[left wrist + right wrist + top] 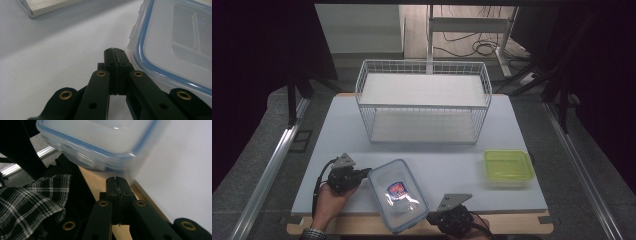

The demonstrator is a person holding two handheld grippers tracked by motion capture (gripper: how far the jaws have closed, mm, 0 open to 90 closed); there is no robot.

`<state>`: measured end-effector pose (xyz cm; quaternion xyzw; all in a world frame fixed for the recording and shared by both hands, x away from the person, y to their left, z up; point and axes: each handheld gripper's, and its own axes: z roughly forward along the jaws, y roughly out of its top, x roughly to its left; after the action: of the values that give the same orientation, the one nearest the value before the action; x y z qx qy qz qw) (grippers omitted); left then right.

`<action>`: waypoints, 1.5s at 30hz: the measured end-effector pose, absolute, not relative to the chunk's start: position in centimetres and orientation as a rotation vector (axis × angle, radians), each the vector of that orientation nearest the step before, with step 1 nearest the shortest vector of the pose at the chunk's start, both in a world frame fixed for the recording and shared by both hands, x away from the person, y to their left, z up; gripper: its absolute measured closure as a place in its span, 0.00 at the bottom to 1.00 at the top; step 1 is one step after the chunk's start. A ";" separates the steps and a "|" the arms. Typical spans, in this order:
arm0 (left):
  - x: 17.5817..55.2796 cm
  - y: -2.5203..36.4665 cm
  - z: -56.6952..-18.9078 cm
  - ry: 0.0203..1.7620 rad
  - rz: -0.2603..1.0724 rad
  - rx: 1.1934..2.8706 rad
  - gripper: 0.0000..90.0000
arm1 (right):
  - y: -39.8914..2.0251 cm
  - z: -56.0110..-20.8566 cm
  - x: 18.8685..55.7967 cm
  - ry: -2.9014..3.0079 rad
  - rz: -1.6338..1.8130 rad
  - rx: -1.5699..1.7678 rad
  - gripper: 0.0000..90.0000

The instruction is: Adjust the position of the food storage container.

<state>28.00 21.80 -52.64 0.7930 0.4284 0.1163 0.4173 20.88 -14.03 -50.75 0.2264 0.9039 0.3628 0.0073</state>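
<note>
A clear plastic box with a blue-rimmed lid [398, 195] lies slantwise on the white mat near the front edge. My left gripper [366, 173] is shut with nothing between its jaws, its tips right beside the box's left rim. In the left gripper view the shut tips [115, 51] stand just short of the box [175, 42]. My right gripper [431, 218] is also shut and empty, at the box's near right corner. In the right gripper view its tips [116, 180] sit just below the box [100, 140], over the wooden table edge.
A white wire basket [422, 106] stands at the back middle of the mat [447, 170]. A green lidded container [508, 166] rests at the right. The wooden table edge [512, 227] runs along the front. A plaid sleeve [32, 202] shows in the right gripper view.
</note>
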 end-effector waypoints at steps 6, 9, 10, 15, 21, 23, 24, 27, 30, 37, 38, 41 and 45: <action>28.8 21.7 -52.8 1.095 0.290 1.982 1.00 | -12.4 -51.1 20.7 2.859 1.113 0.660 0.99; 29.2 21.4 -53.0 1.092 0.283 1.997 1.00 | -12.6 -51.0 20.9 2.855 1.124 0.689 0.99; 29.2 21.4 -53.0 1.094 0.281 2.000 1.00 | -12.7 -51.0 21.0 2.853 1.124 0.697 0.99; 29.0 21.3 -52.8 1.091 0.267 2.025 1.00 | -13.7 -50.7 21.6 2.817 1.122 0.742 0.99; 28.9 20.6 -52.8 1.088 0.242 2.023 1.00 | -15.1 -50.4 22.5 2.758 1.113 0.829 0.99; 28.9 20.4 -52.8 1.083 0.242 2.025 1.00 | -15.1 -50.5 22.4 2.779 1.103 0.830 0.99; 28.8 20.4 -52.7 1.079 0.240 2.029 1.00 | -15.1 -50.5 22.4 2.779 1.103 0.830 0.99; 28.7 20.2 -52.7 1.080 0.241 2.034 1.00 | -14.5 -50.7 21.9 2.809 1.076 0.797 0.99; 28.5 20.1 -52.6 1.076 0.235 2.038 1.00 | -15.0 -50.6 22.4 2.787 1.053 0.825 0.99; 28.2 18.8 -52.5 1.063 0.190 2.047 1.00 | -16.8 -50.6 24.1 2.706 1.011 0.931 0.99; 28.2 18.6 -52.5 1.058 0.194 2.053 1.00 | -17.1 -50.6 24.5 2.691 1.003 0.951 0.99; 27.9 18.2 -52.4 1.049 0.186 2.052 1.00 | -17.8 -50.5 25.4 2.658 0.987 0.989 0.99; 27.5 17.7 -52.2 1.036 0.171 2.054 1.00 | -18.6 -50.3 26.7 2.608 0.978 1.059 0.99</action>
<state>27.53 17.72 -52.22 0.8140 0.4104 0.0678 0.4054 26.71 -18.57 -50.31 0.3541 0.8724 0.3272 0.0807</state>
